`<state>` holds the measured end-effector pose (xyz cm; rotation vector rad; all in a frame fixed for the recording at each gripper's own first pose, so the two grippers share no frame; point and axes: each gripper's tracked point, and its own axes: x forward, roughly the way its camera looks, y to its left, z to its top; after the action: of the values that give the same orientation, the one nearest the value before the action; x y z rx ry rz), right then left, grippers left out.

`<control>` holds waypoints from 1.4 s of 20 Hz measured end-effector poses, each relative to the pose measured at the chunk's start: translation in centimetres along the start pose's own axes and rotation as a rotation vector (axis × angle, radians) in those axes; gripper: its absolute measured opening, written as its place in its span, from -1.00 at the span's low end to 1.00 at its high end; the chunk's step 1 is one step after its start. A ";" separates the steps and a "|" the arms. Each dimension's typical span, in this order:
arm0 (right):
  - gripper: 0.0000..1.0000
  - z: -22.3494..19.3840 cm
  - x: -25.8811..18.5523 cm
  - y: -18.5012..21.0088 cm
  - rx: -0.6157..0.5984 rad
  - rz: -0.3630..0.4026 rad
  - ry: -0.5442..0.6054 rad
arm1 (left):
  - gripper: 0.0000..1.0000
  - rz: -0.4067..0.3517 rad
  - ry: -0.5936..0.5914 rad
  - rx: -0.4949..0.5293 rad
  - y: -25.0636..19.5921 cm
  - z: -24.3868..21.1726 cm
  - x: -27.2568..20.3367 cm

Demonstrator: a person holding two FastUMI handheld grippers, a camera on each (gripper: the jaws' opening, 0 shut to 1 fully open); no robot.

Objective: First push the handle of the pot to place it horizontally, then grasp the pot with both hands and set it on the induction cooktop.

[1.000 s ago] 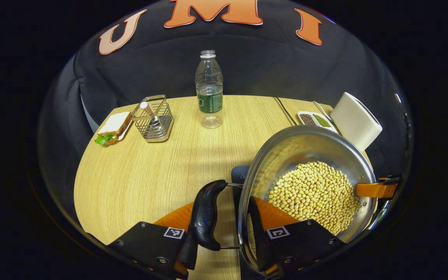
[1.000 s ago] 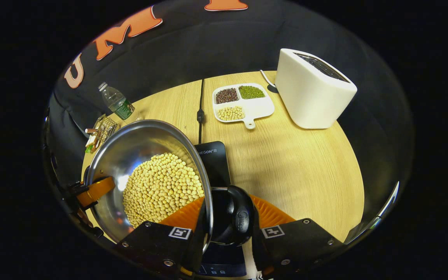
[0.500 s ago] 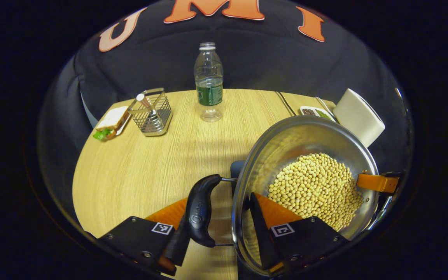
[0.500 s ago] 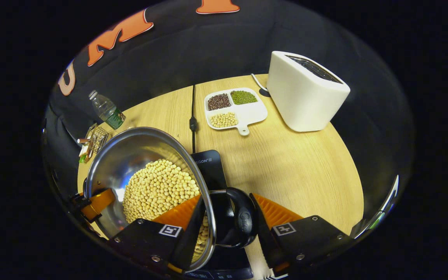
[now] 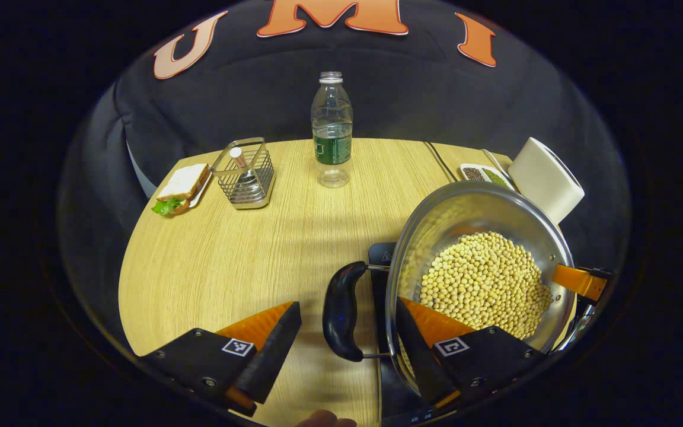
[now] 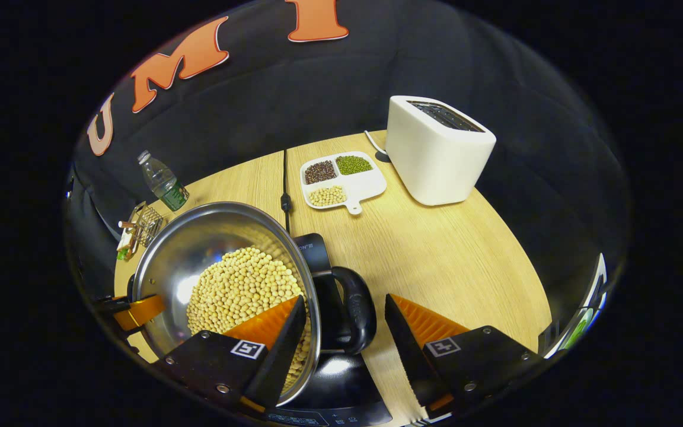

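Left gripper view, left to right: sandwich (image 5: 178,188) at 10 o'clock on the wooden bench (image 5: 229,261), wire holder (image 5: 245,173) just beside it, water bottle (image 5: 332,131) upright at 12 near the far edge. Left tool (image 5: 346,332) at 6 o'clock, fingers spread wide, gripping nothing; the pot's black side handle (image 5: 341,311) sits in the gap between them, touching neither. Steel pot (image 5: 478,207) of soybeans (image 5: 487,284) at 4 o'clock, sitting on the black induction cooktop (image 5: 382,256), whose corner pokes out under the rim. The left tool's right finger overlaps the pot's rim; contact unclear. White toaster (image 5: 546,178) at 2 o'clock, divided dish (image 5: 484,175) just left of it. The other tool's finger shows at the pot's far rim, 3 o'clock.

Right gripper view, left to right: bottle (image 6: 162,181) and holder (image 6: 143,224) at 9–10 o'clock, pot (image 6: 211,228) with soybeans (image 6: 241,287) at 8 o'clock on the cooktop (image 6: 341,379). Right tool (image 6: 344,332) at 6, fingers wide apart, empty; the pot's other black handle (image 6: 356,311) lies between them with clearance on the right side. Cable (image 6: 285,190) runs to 12. Three-part dish of beans (image 6: 341,181) at 12, toaster (image 6: 436,148) at 1 o'clock, well apart from the pot.
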<state>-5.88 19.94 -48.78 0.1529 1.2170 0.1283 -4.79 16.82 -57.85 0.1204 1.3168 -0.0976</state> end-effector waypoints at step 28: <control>0.76 19.2 -26.7 6.1 -0.157 0.084 -0.844 | 0.82 0.070 -0.812 -0.172 12.4 22.0 -28.4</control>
<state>2.95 20.24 -16.48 0.1020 0.3571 0.2053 10.99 25.98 -24.46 -0.0239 0.5055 0.0295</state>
